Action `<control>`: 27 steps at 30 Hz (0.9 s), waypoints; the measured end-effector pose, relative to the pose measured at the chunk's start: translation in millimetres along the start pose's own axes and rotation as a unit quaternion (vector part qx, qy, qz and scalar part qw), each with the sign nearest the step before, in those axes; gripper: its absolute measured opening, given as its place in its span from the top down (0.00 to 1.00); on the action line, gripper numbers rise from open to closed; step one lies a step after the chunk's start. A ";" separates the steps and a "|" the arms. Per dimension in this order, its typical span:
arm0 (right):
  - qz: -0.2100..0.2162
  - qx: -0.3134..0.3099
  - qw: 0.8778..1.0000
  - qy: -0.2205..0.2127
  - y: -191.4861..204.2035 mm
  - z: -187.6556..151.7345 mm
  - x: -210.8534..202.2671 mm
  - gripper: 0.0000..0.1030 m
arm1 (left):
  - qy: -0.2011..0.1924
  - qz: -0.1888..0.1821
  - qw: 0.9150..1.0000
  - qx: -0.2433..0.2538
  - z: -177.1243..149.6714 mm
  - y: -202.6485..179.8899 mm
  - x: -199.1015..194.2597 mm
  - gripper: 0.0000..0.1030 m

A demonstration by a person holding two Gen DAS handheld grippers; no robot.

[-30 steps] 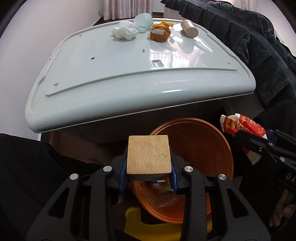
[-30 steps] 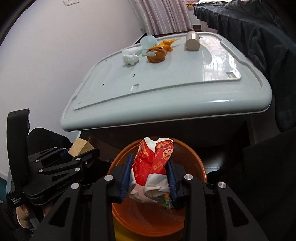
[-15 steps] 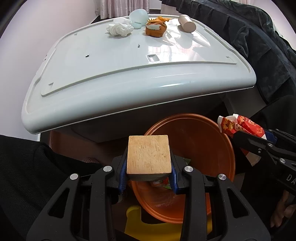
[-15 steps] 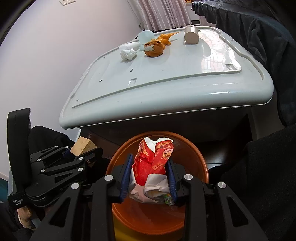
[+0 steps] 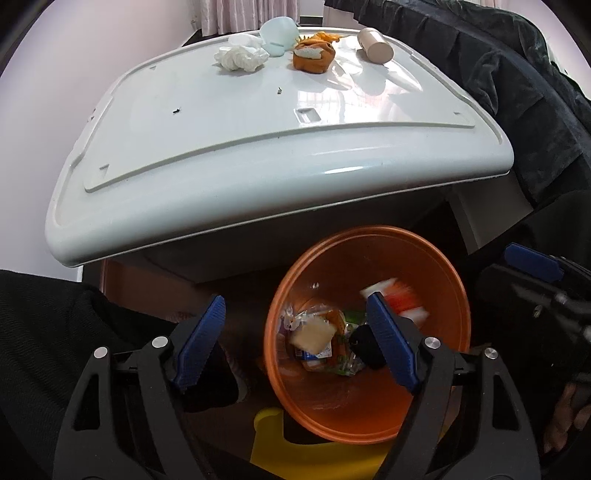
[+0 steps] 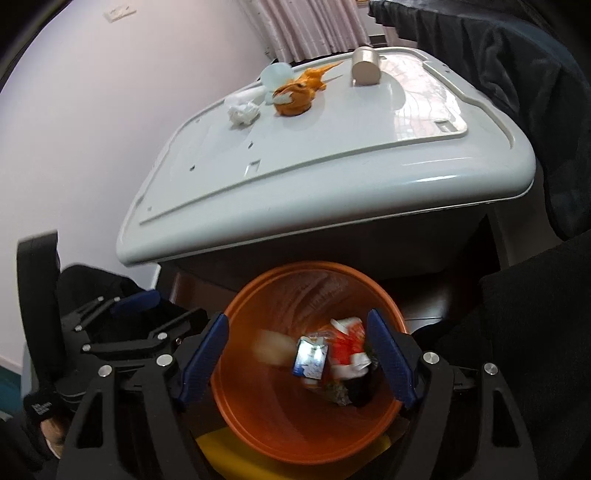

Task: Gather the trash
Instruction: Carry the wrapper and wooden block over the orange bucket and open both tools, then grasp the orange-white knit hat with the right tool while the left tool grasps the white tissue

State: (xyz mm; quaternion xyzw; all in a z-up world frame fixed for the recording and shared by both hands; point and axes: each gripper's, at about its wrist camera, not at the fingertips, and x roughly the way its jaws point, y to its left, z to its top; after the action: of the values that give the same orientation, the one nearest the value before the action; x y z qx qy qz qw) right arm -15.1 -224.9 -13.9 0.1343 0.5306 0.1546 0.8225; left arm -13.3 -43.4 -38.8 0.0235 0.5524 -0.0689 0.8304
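White bench (image 5: 258,155) still carrying crumpled tissue (image 5: 240,58), orange peel (image 5: 313,56), paper cup (image 5: 376,50) (three pickups left, likely). Orange bin (image 5: 436,417) receiving wooden block (image 5: 313,336) and red wrapper (image 6: 347,345), both blurred, falling. Left tool (image 5: 295,343) and right tool (image 6: 297,354) both opening, nothing between pads.

A pale, bare wall (image 6: 92,147) is filling the left side, with a small white plate high on it. Pinkish pleated curtains (image 6: 314,26) are hanging at the back. Dark fabric (image 5: 517,81) is draping down the right. Window light is reflecting off the glossy white bench (image 5: 258,147)
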 end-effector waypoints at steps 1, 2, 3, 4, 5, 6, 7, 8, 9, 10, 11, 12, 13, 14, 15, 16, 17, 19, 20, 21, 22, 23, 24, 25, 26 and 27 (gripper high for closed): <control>0.004 0.004 1.000 -0.002 -3.0 4.7 -2.6 0.26 | -0.002 -0.005 1.000 -0.004 2.7 2.7 -1.6 0.25; 0.006 0.006 1.000 -0.003 -4.7 8.6 -4.1 0.26 | -0.007 -0.009 1.000 -0.011 6.1 6.3 -4.4 0.25; 0.008 0.007 1.000 -0.005 -6.5 14.3 -6.0 0.26 | -0.016 -0.017 1.000 -0.018 12.5 11.9 -9.6 0.25; 0.011 0.008 1.000 -0.006 -8.7 24.3 -7.4 0.26 | -0.027 -0.022 0.999 -0.022 20.2 17.0 -14.5 0.25; 0.014 0.006 1.000 -0.006 -9.9 33.7 -7.7 0.26 | -0.035 -0.022 0.999 -0.022 26.1 20.2 -17.4 0.25; 0.015 0.002 1.000 -0.008 -9.6 45.5 -7.1 0.26 | -0.047 -0.017 0.998 -0.023 37.7 26.0 -20.8 0.25; 0.011 -0.006 1.000 -0.018 -7.8 63.7 -6.1 0.26 | -0.056 -0.007 0.998 -0.027 49.4 32.5 -22.1 0.25; 0.009 -0.017 0.999 -0.026 -4.8 80.5 -3.4 0.26 | -0.062 -0.002 0.998 -0.031 57.4 36.9 -22.1 0.25; 0.004 -0.033 0.999 -0.035 1.1 100.8 2.5 0.26 | -0.068 0.003 0.997 -0.037 69.9 44.9 -20.6 0.25; -0.004 -0.045 0.998 -0.043 5.9 117.0 8.6 0.25 | -0.072 0.008 0.996 -0.045 79.3 51.3 -18.3 0.25; -0.012 -0.055 0.997 -0.049 10.8 133.8 17.1 0.23 | -0.076 0.014 0.996 -0.053 87.2 58.3 -15.3 0.25; -0.017 -0.064 0.996 -0.053 15.9 151.7 28.5 0.21 | -0.081 0.022 0.994 -0.066 94.8 66.1 -11.0 0.25; -0.017 -0.072 0.996 -0.057 20.9 172.7 44.5 0.21 | -0.082 0.026 0.994 -0.074 99.4 70.9 -7.5 0.25; -0.022 -0.077 0.995 -0.062 24.8 189.3 59.2 0.20 | -0.083 0.031 0.993 -0.083 102.3 75.5 -3.8 0.25; -0.031 -0.082 0.994 -0.061 28.4 203.4 74.3 0.20 | -0.083 0.034 0.992 -0.094 102.7 80.7 0.7 0.25; -0.041 -0.083 0.994 -0.056 31.8 219.4 94.2 0.20 | -0.082 0.036 0.991 -0.101 101.2 84.0 4.1 0.25; -0.042 -0.079 0.995 -0.050 33.6 230.6 108.7 0.20 | -0.080 0.037 0.990 -0.106 99.5 85.2 6.7 0.25; -0.043 -0.066 0.996 -0.039 35.3 250.0 137.4 0.20 | -0.066 0.035 0.990 -0.115 97.3 90.1 13.6 0.25; -0.046 -0.063 0.996 -0.036 36.5 256.4 148.6 0.20 | -0.063 0.033 0.991 -0.117 97.3 93.8 15.1 0.25; -0.050 -0.060 0.996 -0.031 37.7 261.5 158.3 0.20 | -0.062 0.035 0.990 -0.119 96.2 94.9 14.7 0.25; -0.055 -0.055 0.997 -0.023 38.1 266.0 169.4 0.20 | -0.061 0.037 0.990 -0.121 95.8 96.5 14.8 0.25; -0.061 -0.050 0.997 -0.015 37.3 266.8 176.8 0.29 | -0.062 0.037 0.990 -0.123 95.3 97.8 14.5 0.25; -0.073 -0.043 0.996 -0.007 36.4 264.4 182.4 0.56 | -0.062 0.037 0.990 -0.124 94.5 99.2 14.4 0.25; -0.081 -0.044 0.996 -0.012 38.2 262.1 179.7 0.58 | -0.063 0.037 0.989 -0.126 94.4 99.6 13.9 0.25; -0.075 -0.045 0.996 -0.006 38.8 258.2 176.7 0.67 | -0.063 0.037 0.989 -0.127 95.0 100.5 13.6 0.25; -0.061 -0.042 0.997 -0.001 38.1 250.9 168.1 0.67 | -0.063 0.036 0.989 -0.128 96.0 100.6 13.1 0.25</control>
State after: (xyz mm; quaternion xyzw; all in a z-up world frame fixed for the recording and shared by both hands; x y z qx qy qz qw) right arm 275.4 -137.6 -38.4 0.0675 0.5305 0.1260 0.8356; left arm 93.5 44.0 -17.3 -0.0671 0.5021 0.0312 0.8617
